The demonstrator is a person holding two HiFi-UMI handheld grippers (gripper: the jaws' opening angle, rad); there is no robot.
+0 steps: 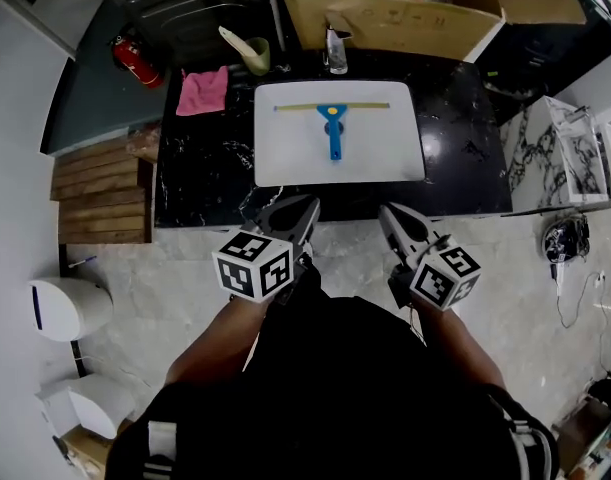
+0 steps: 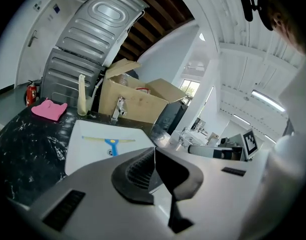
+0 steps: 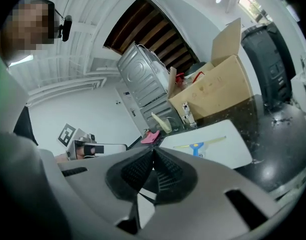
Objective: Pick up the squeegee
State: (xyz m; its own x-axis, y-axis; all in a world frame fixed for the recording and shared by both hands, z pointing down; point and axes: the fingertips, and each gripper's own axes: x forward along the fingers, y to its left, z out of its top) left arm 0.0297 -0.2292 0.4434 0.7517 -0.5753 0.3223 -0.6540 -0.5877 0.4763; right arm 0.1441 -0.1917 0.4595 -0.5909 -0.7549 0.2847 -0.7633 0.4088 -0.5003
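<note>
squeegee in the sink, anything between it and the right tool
Nothing visible blocks it. The squeegee lies flat in the white sink, handle toward the person. Between it and the right tool, which is shut and short of the black counter, are only a strip of that counter and the sink's near rim.

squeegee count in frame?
1: the blue-handled squeegee lies in the white sink on the black counter. The cardboard box behind could hide more.

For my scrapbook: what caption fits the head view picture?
Blue squeegee lies in a white sink; left tongs and right tongs, shut, hover nearby.
</note>
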